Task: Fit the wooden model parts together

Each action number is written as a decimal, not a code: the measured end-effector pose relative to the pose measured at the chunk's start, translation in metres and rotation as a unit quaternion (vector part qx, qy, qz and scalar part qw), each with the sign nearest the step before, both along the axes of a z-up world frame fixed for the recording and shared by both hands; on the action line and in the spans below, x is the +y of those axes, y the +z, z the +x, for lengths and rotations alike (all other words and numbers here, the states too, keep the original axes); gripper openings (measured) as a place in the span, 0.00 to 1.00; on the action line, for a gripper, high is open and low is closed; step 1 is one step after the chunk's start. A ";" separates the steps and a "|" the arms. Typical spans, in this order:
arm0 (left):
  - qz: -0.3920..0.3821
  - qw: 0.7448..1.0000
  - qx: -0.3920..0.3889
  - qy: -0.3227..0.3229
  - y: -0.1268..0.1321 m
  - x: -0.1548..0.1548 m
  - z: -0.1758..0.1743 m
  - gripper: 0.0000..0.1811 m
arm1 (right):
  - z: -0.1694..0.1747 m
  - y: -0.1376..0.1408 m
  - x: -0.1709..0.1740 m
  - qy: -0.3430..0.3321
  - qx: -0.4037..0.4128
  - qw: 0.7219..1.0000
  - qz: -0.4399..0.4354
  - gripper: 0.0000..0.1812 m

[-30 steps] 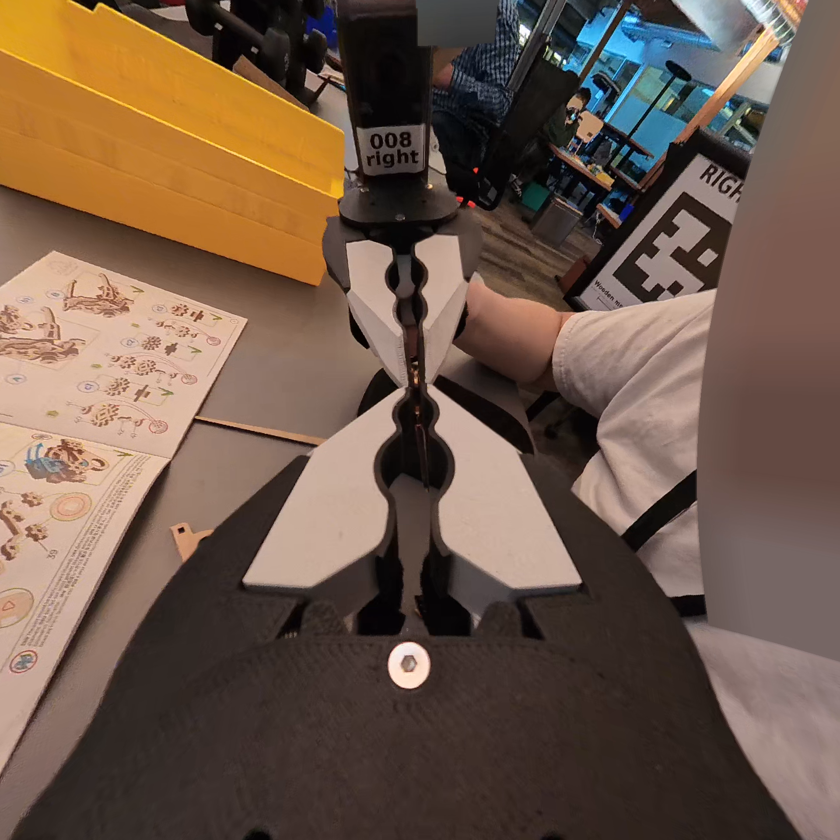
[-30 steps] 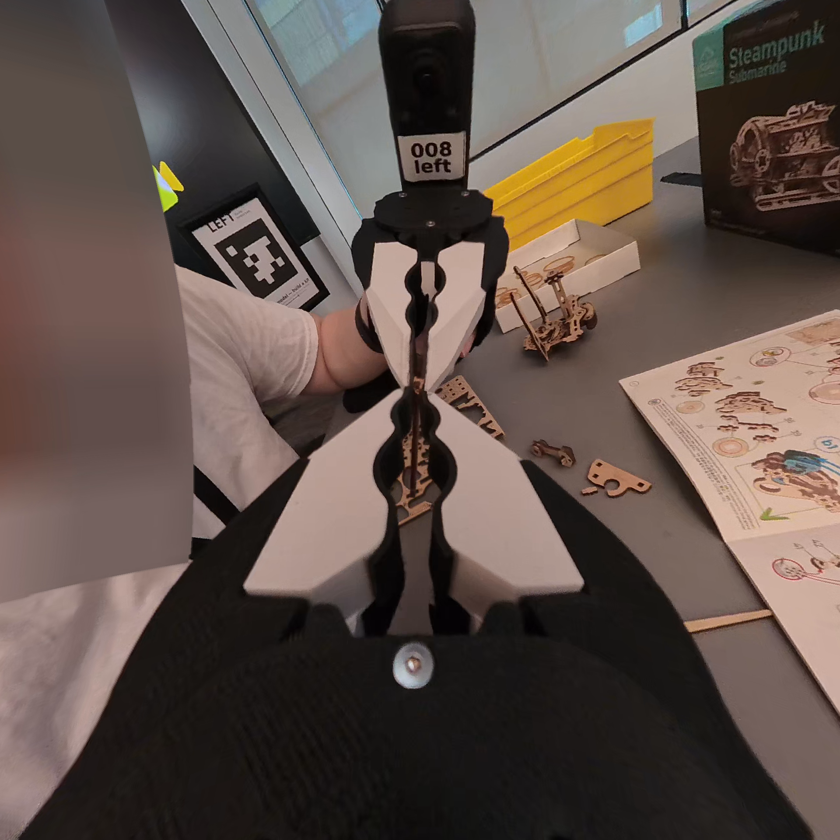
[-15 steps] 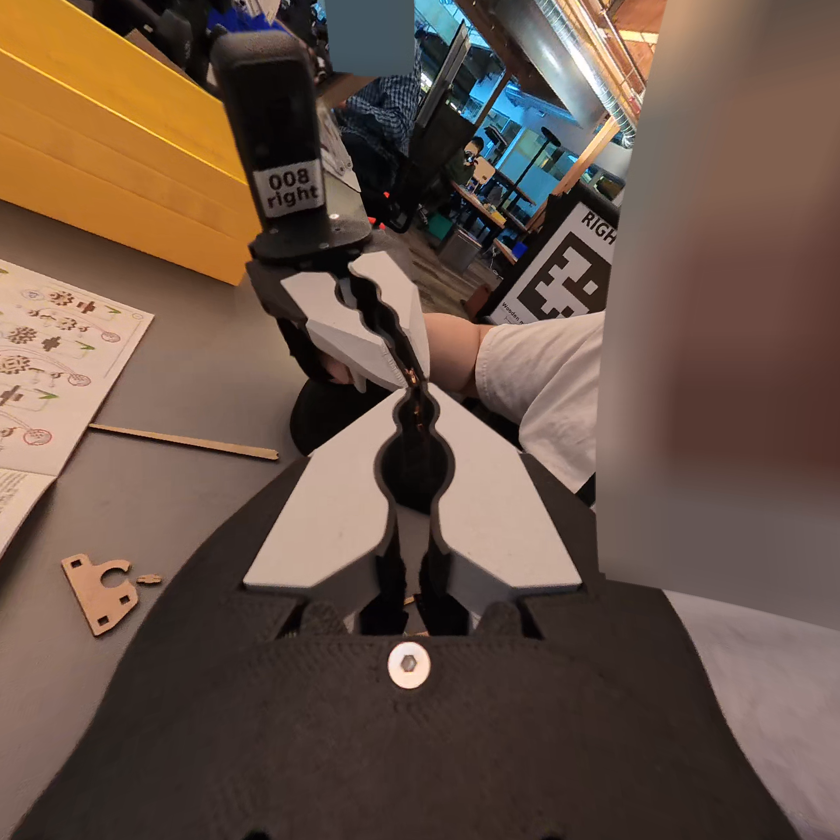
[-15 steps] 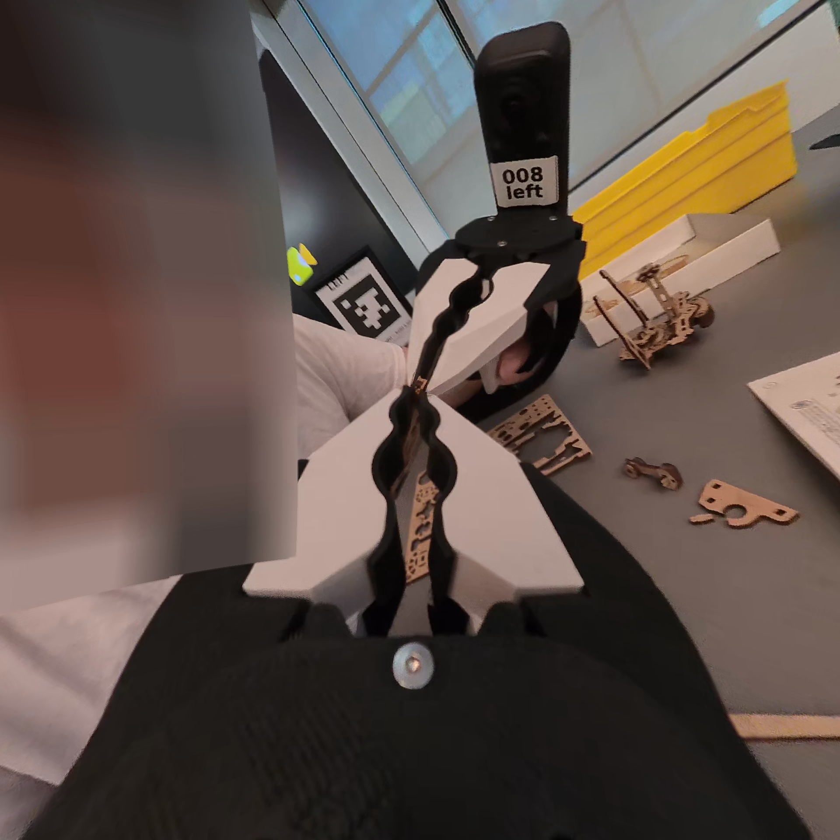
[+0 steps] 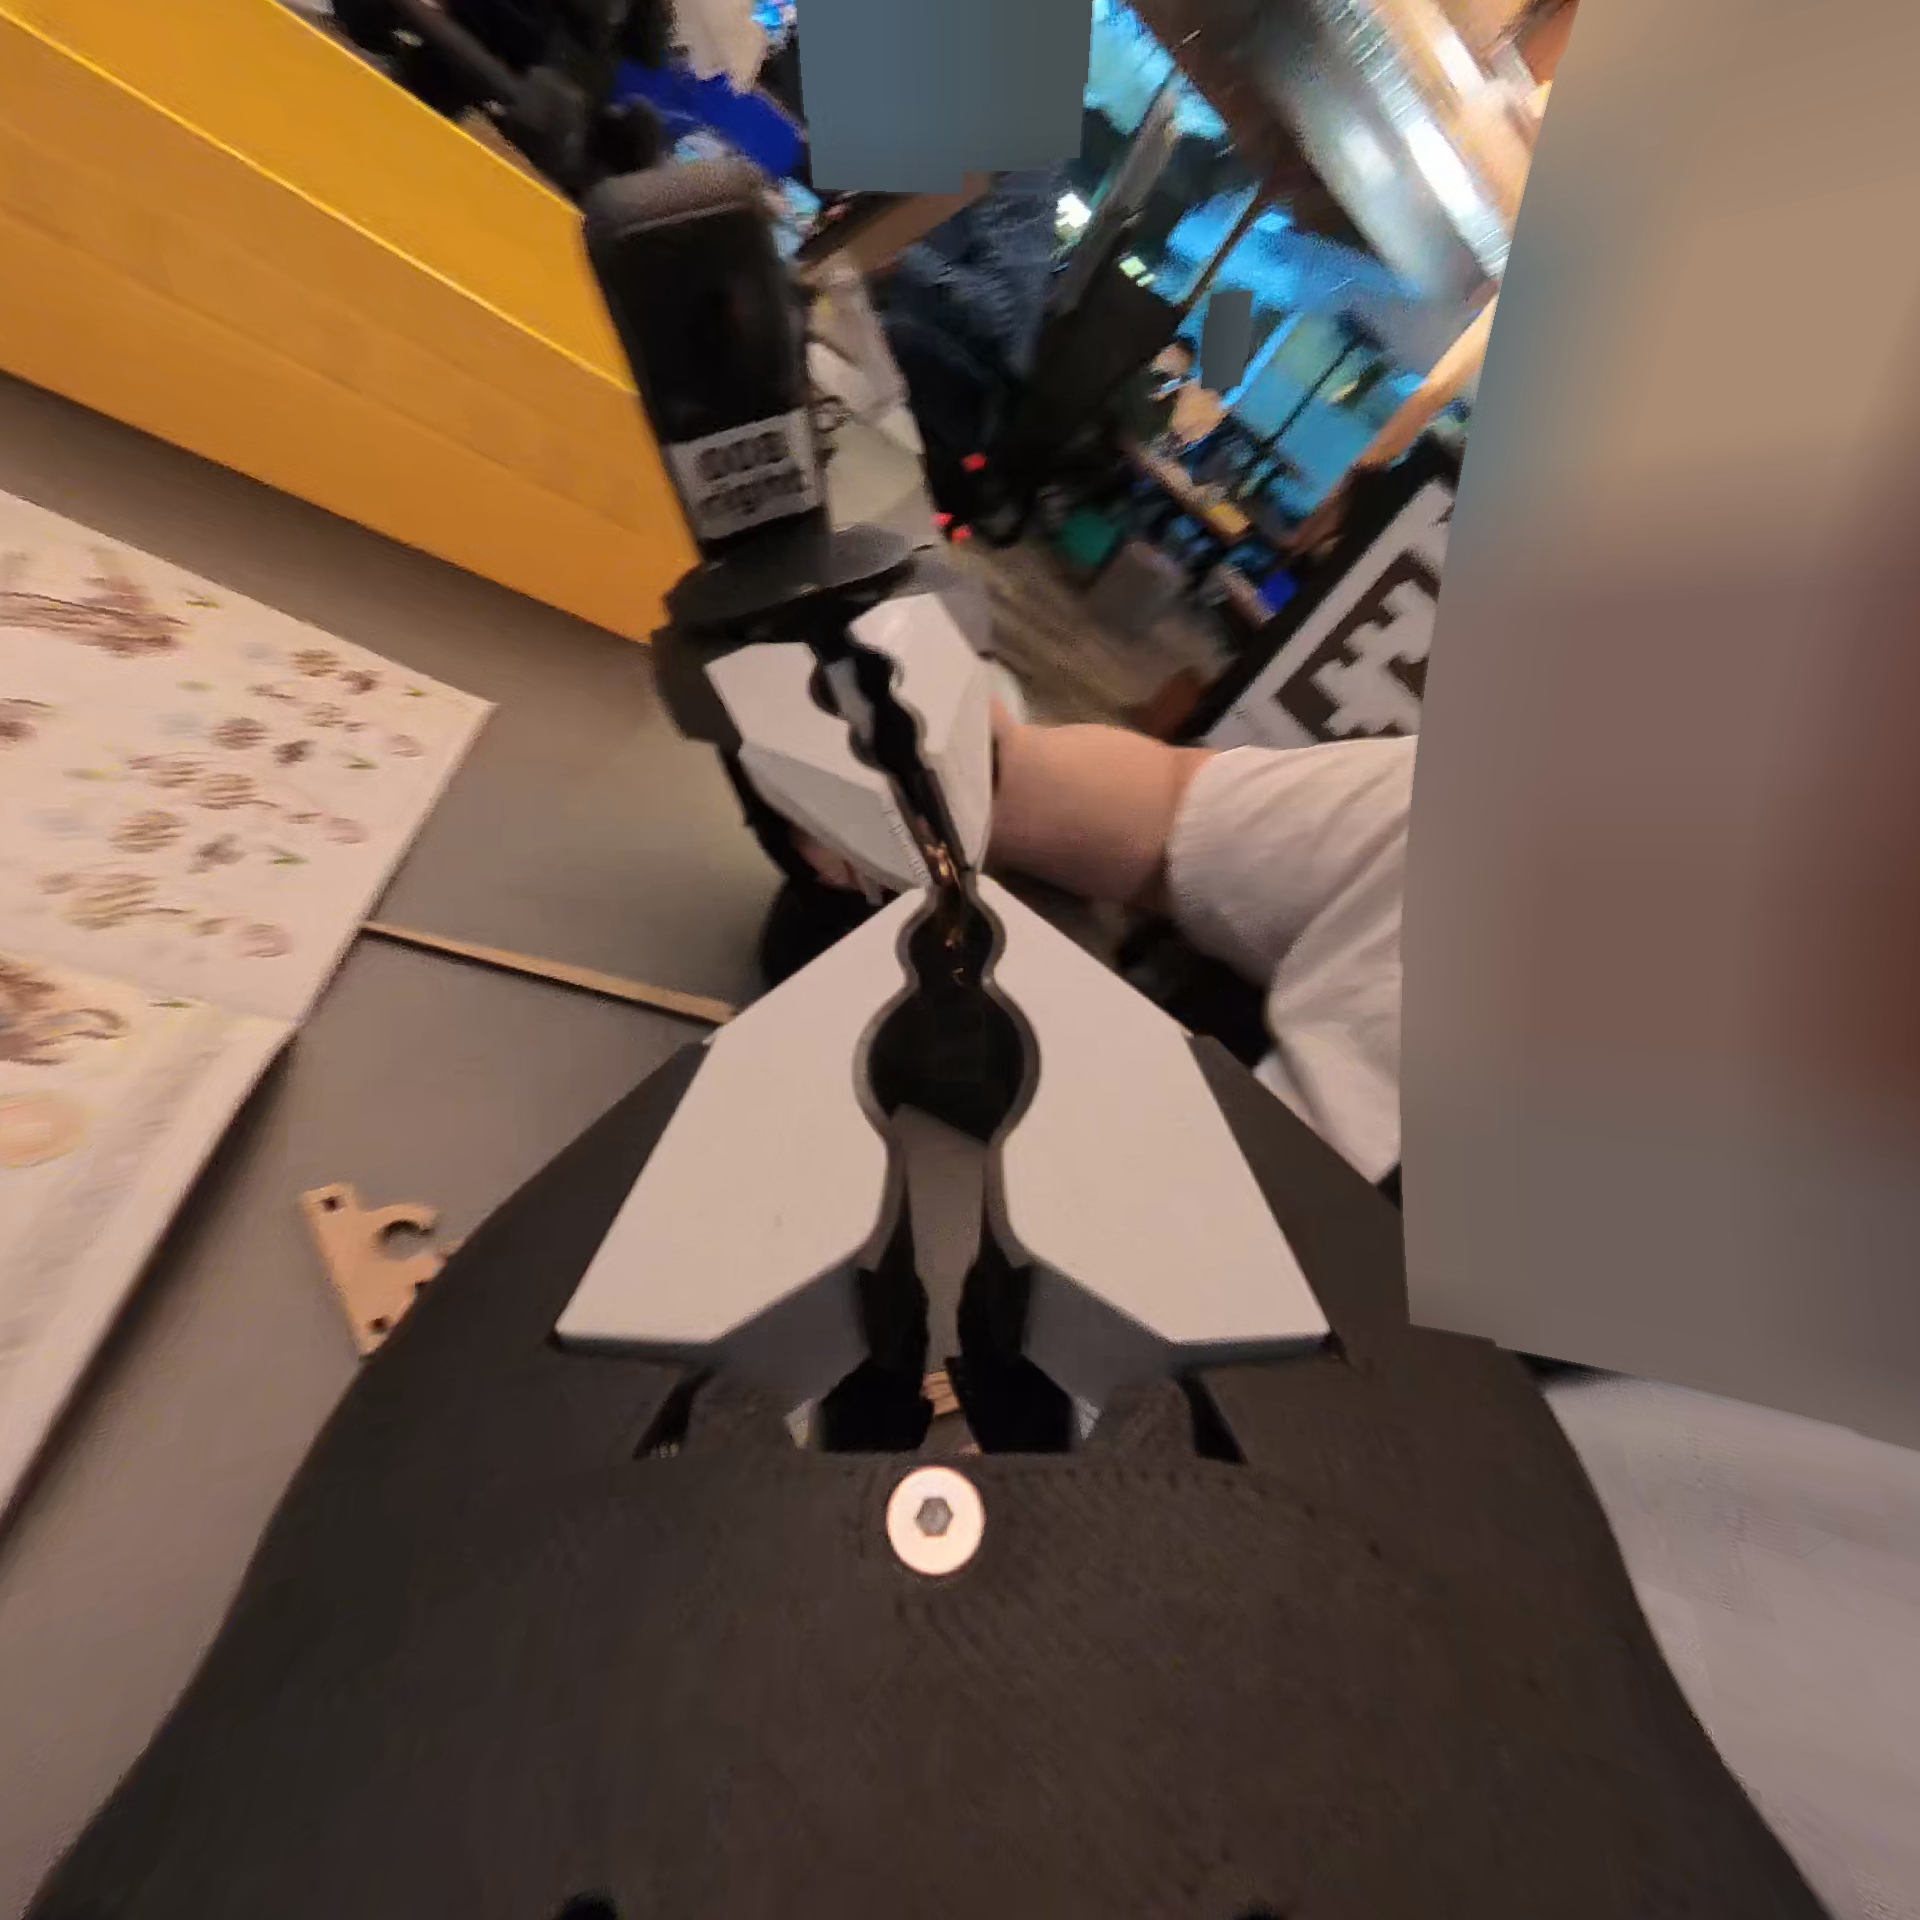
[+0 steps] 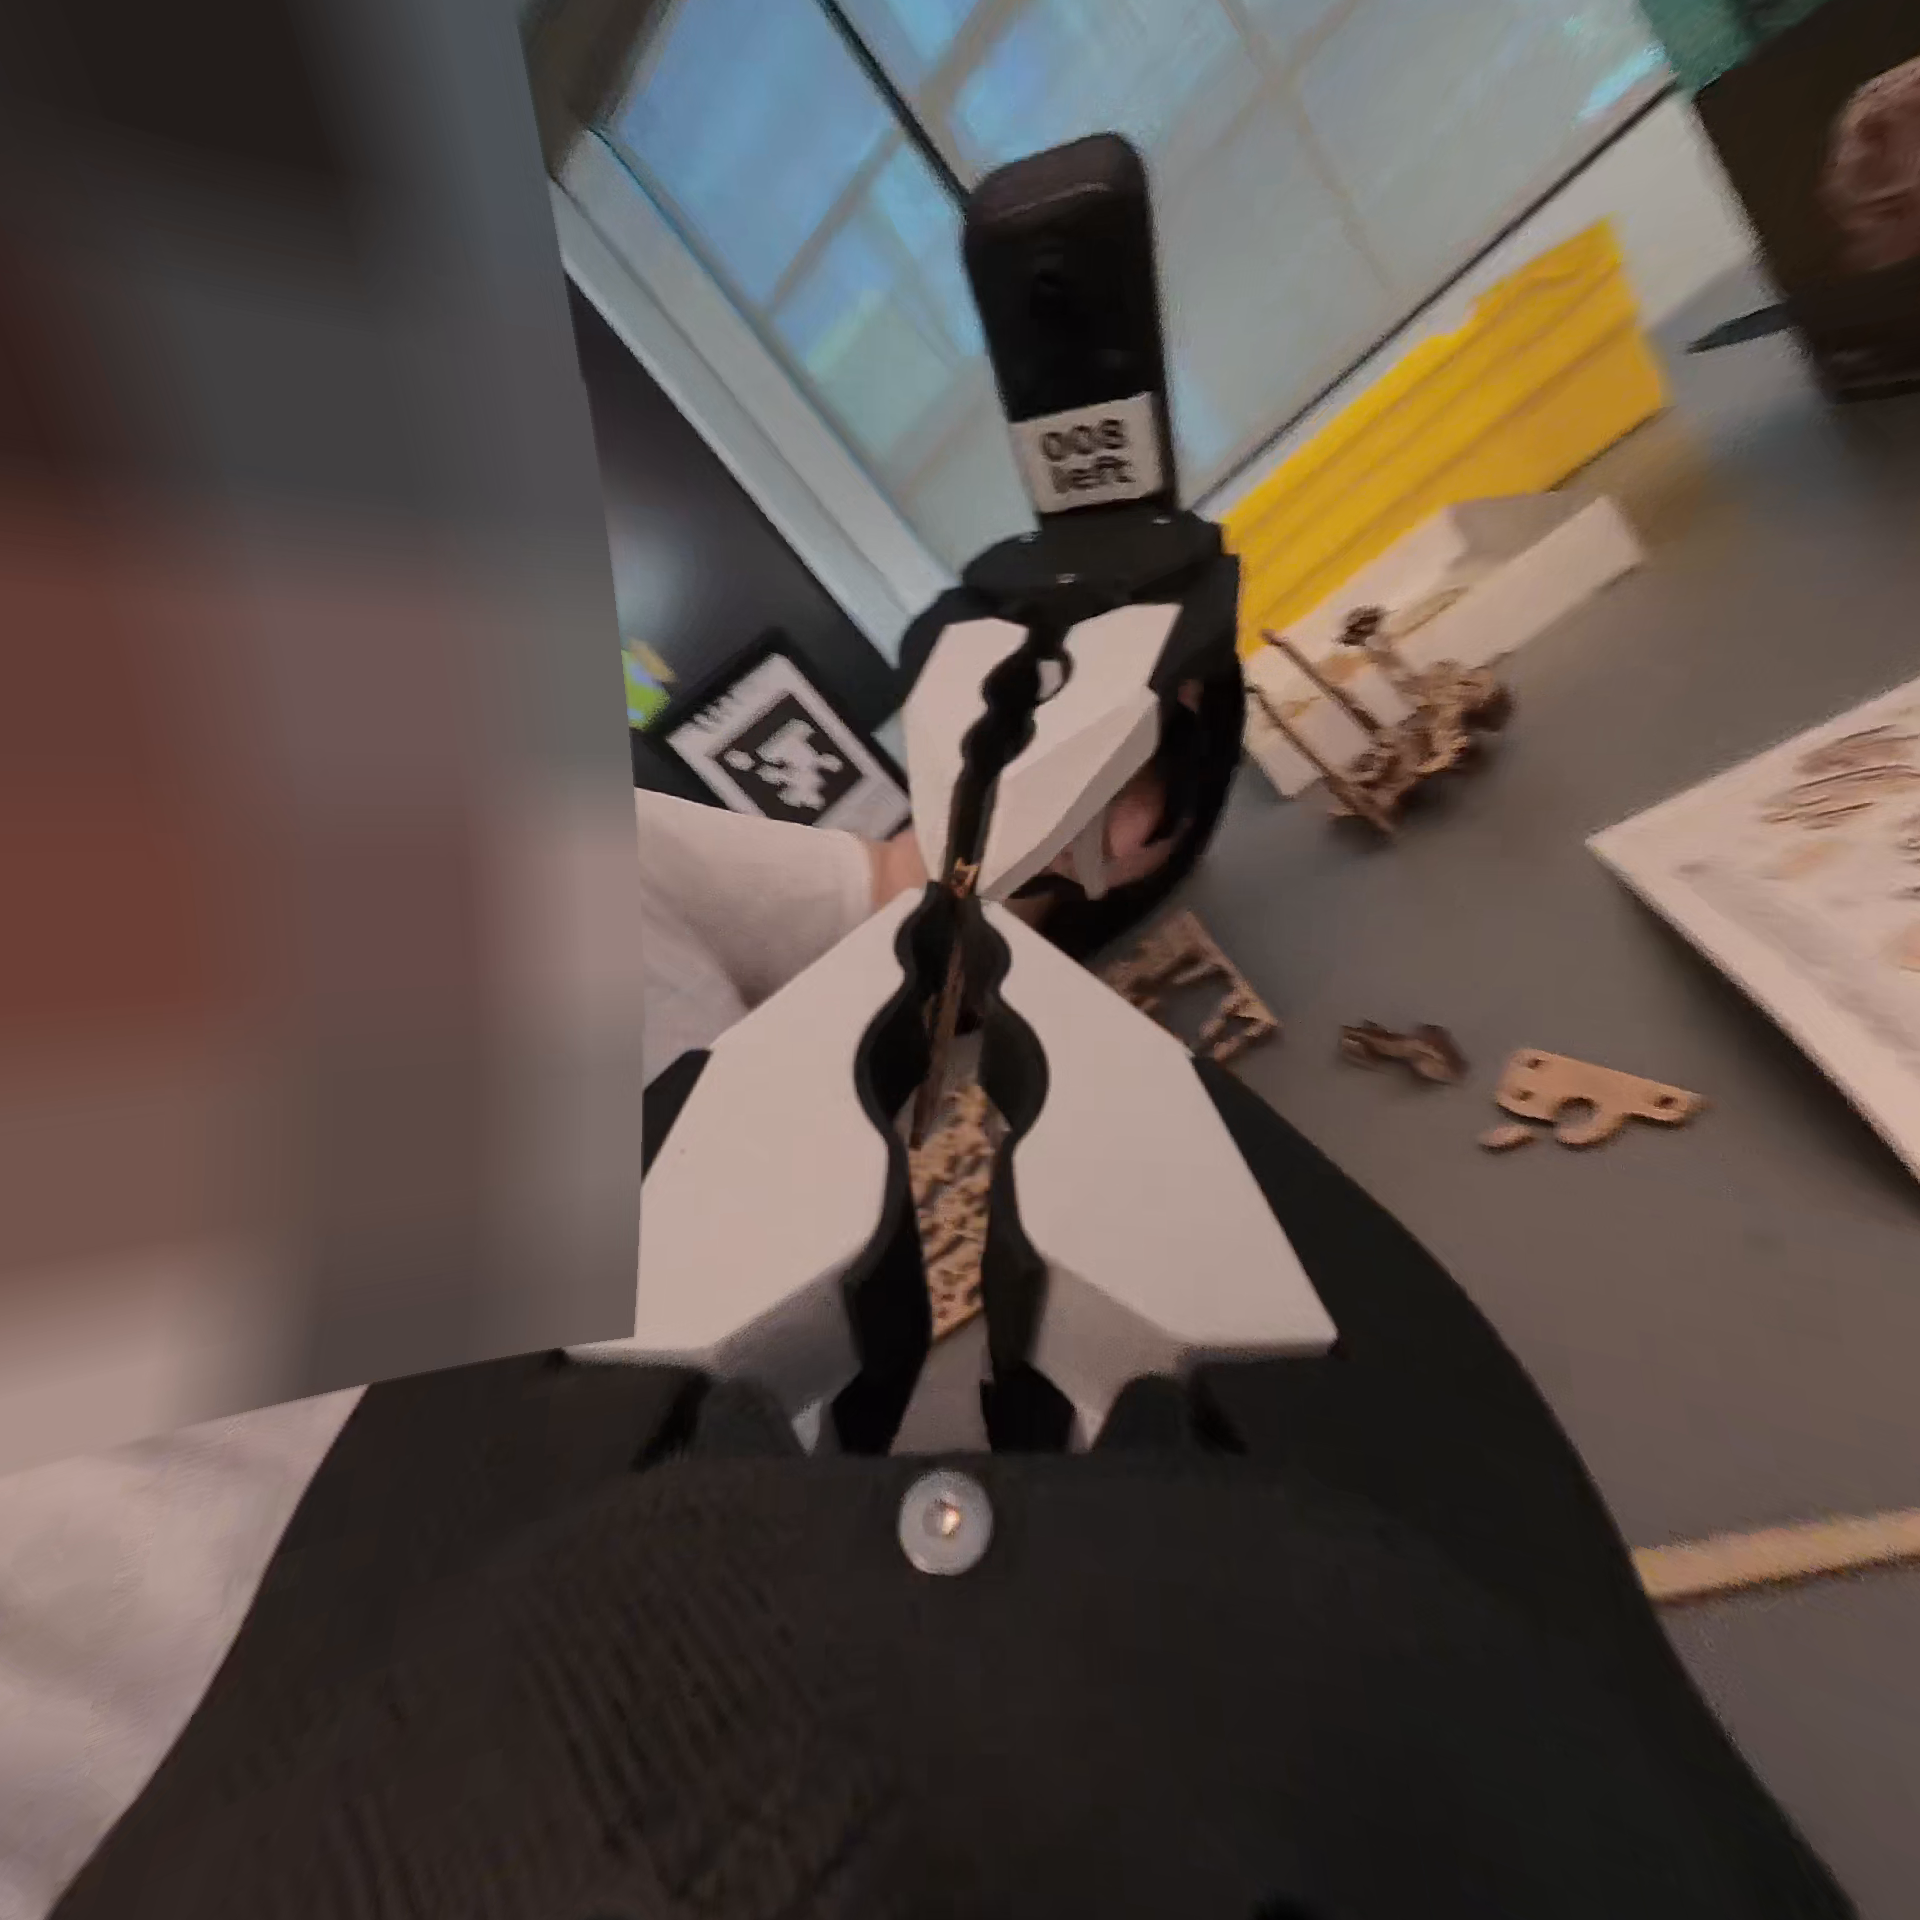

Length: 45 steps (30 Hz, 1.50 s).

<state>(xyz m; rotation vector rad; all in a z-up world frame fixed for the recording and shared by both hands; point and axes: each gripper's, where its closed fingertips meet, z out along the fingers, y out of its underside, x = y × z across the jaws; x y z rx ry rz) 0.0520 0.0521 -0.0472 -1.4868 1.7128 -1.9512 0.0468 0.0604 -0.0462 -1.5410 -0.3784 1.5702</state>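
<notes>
My left gripper (image 5: 945, 909) is shut on a thin wooden part (image 5: 951, 935) that is seen edge-on between its white fingers. My right gripper (image 5: 940, 857) meets it tip to tip from the far side and leans to the left. In the right wrist view my right gripper (image 6: 951, 909) is shut on a thin wooden part (image 6: 940, 1023), and the left gripper (image 6: 966, 873) faces it, tips touching. Both are held above the grey table (image 6: 1558, 1299). I cannot tell whether they hold one part or two joined parts.
Yellow bins (image 5: 312, 343), an instruction sheet (image 5: 156, 831), a wooden stick (image 5: 551, 971) and a loose bracket (image 5: 369, 1257) lie to the left. The right wrist view shows a half-built wooden model (image 6: 1392, 727), a white tray (image 6: 1538, 561), a cut-out sheet (image 6: 1195, 997) and loose pieces (image 6: 1590, 1101).
Both grippers have stayed shut and tip to tip. The pair has swung and tilted, so the opposite gripper now leans sideways in each view instead of standing straight.
</notes>
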 end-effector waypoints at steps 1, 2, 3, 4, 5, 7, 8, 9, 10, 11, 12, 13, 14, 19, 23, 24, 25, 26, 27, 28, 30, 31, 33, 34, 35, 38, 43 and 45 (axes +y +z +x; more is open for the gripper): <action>0.021 1.000 -0.002 0.011 -0.001 0.001 0.001 0.00 | 0.001 -0.001 0.001 -0.017 -0.026 0.999 0.011 0.00; 0.035 0.999 -0.003 0.021 -0.001 0.003 0.003 0.00 | 0.002 -0.001 0.003 -0.034 -0.051 0.998 0.021 0.00; 0.051 0.998 -0.004 0.033 -0.003 0.005 0.004 0.00 | 0.004 -0.003 0.005 -0.053 -0.077 0.995 0.027 0.00; 0.070 0.997 -0.008 0.044 -0.004 0.006 0.006 0.00 | 0.005 -0.004 0.007 -0.070 -0.101 0.992 0.035 0.00; 0.089 0.994 -0.013 0.056 -0.004 0.008 0.007 0.00 | 0.007 -0.005 0.008 -0.086 -0.119 0.988 0.040 0.00; 0.138 0.987 -0.028 0.078 -0.005 0.010 0.009 0.00 | 0.009 -0.005 0.011 -0.107 -0.130 0.985 0.034 0.00; 0.158 0.983 -0.036 0.086 -0.004 0.010 0.010 0.00 | 0.010 -0.004 0.012 -0.112 -0.122 0.986 0.023 0.00; 0.183 0.978 -0.041 0.095 -0.005 0.012 0.011 0.00 | 0.011 -0.005 0.013 -0.119 -0.117 0.986 0.013 0.00; 0.211 0.971 -0.047 0.104 -0.006 0.013 0.012 0.00 | 0.012 -0.006 0.014 -0.126 -0.116 0.985 0.006 0.00; 0.236 0.964 -0.053 0.113 -0.007 0.014 0.013 0.00 | 0.013 -0.007 0.016 -0.132 -0.112 0.985 -0.003 0.00; 0.259 0.956 -0.060 0.121 -0.007 0.014 0.013 0.00 | 0.014 -0.007 0.016 -0.137 -0.105 0.985 -0.009 0.00; 0.276 0.950 -0.067 0.127 -0.007 0.015 0.014 0.00 | 0.015 -0.006 0.017 -0.142 -0.096 0.985 -0.012 0.00; 0.289 0.945 -0.074 0.132 -0.006 0.015 0.014 0.00 | 0.015 -0.005 0.017 -0.147 -0.090 0.985 -0.012 0.00; 0.296 0.941 -0.091 0.133 -0.001 0.013 0.013 0.00 | 0.014 0.001 0.016 -0.137 -0.067 0.988 0.002 0.00; 0.233 0.962 -0.079 0.120 -0.002 0.014 0.013 0.00 | 0.014 -0.001 0.015 -0.117 -0.087 0.989 0.031 0.01; 0.231 0.962 -0.077 0.120 -0.003 0.013 0.013 0.00 | 0.014 -0.002 0.015 -0.119 -0.099 0.987 0.039 0.01; 0.232 0.962 -0.077 0.119 -0.004 0.013 0.013 0.00 | 0.014 -0.002 0.015 -0.118 -0.106 0.986 0.044 0.01; 0.232 0.962 -0.080 0.118 -0.003 0.012 0.013 0.00 | 0.014 -0.002 0.014 -0.116 -0.110 0.986 0.048 0.02; 0.230 0.963 -0.081 0.118 -0.001 0.012 0.013 0.00 | 0.015 -0.002 0.014 -0.116 -0.115 0.985 0.052 0.03; 0.229 0.963 -0.080 0.116 -0.001 0.011 0.013 0.00 | 0.015 -0.001 0.014 -0.114 -0.114 0.985 0.056 0.02; 0.228 0.963 -0.082 0.116 -0.001 0.011 0.012 0.00 | 0.015 -0.001 0.014 -0.111 -0.109 0.986 0.054 0.03; 0.225 0.964 -0.080 0.115 -0.001 0.011 0.012 0.00 | 0.016 0.001 0.013 -0.108 -0.104 0.987 0.055 0.03; 0.218 0.966 -0.077 0.114 -0.001 0.012 0.012 0.00 | 0.018 0.001 0.014 -0.114 -0.111 0.986 0.058 0.02; 0.216 0.967 -0.075 0.113 -0.002 0.011 0.012 0.00 | 0.018 0.001 0.013 -0.116 -0.122 0.984 0.065 0.02; 0.213 0.968 -0.074 0.113 -0.002 0.011 0.012 0.00 | 0.017 -0.001 0.013 -0.117 -0.136 0.981 0.070 0.02; 0.215 0.967 -0.069 0.115 -0.004 0.012 0.013 0.00 | 0.014 -0.004 0.012 -0.121 -0.175 0.974 0.081 0.02; 0.217 0.967 -0.064 0.118 -0.006 0.013 0.014 0.00 | 0.016 -0.006 0.015 -0.139 -0.190 0.969 0.081 0.00; 0.217 0.967 -0.061 0.122 -0.008 0.014 0.015 0.00 | 0.017 -0.008 0.016 -0.144 -0.195 0.967 0.078 0.00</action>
